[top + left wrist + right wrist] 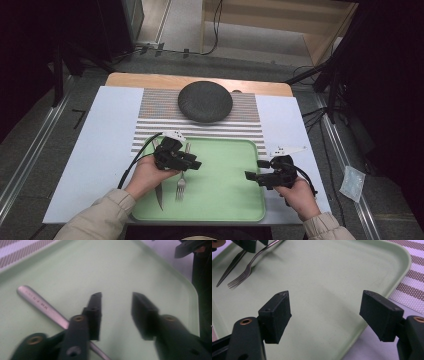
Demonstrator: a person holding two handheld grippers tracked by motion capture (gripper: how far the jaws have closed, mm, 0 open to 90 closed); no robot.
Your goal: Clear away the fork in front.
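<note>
L tongs hover over the fork on the green tray, jaws part open w/ nothing held; in the left gripper view the fork handle runs diagonally under the nearer jaw. Fork's long axis runs near-far, tines toward the person, knife just beside it. R tongs wide open, empty, at tray's right edge, well apart from the fork, so L is nearer.

The green tray's middle and right of frame lie bare; a fork and knife block its left, a dark round cushion the counter's upper centre
</note>
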